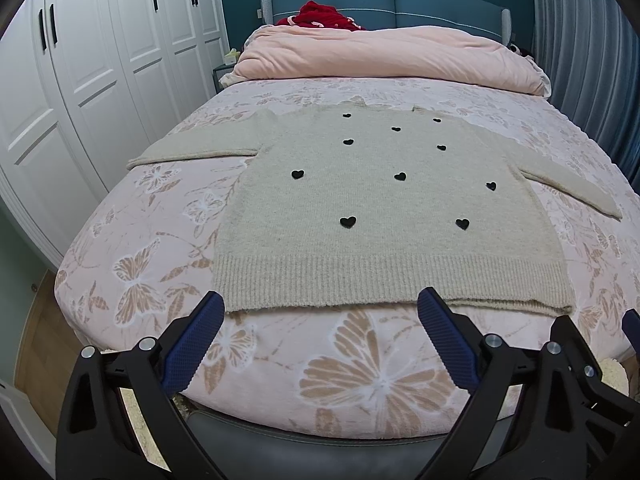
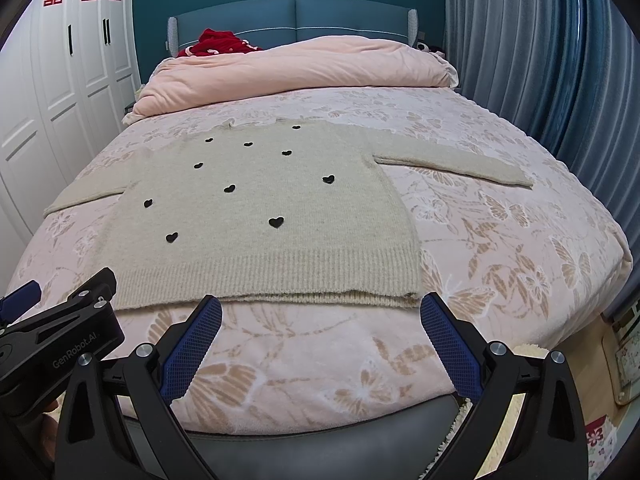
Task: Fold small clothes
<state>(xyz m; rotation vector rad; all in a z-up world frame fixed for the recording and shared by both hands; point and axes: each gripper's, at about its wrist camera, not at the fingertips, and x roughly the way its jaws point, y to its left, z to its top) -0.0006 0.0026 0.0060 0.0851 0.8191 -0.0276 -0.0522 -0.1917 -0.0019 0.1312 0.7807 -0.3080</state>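
Observation:
A beige knit sweater (image 1: 384, 208) (image 2: 260, 216) with small black hearts lies flat on the bed, both sleeves spread out sideways and its ribbed hem toward me. My left gripper (image 1: 320, 304) hovers open just short of the hem, with nothing between its blue pads. My right gripper (image 2: 320, 308) is also open and empty, near the hem's right part. The left gripper's black body (image 2: 60, 332) shows at the lower left of the right wrist view.
The bed (image 1: 360, 380) has a pink butterfly-print cover. A folded pink duvet (image 1: 392, 56) and a red garment (image 1: 320, 14) lie by the blue headboard. White wardrobes (image 1: 80, 80) stand on the left, blue curtains (image 2: 540, 60) on the right.

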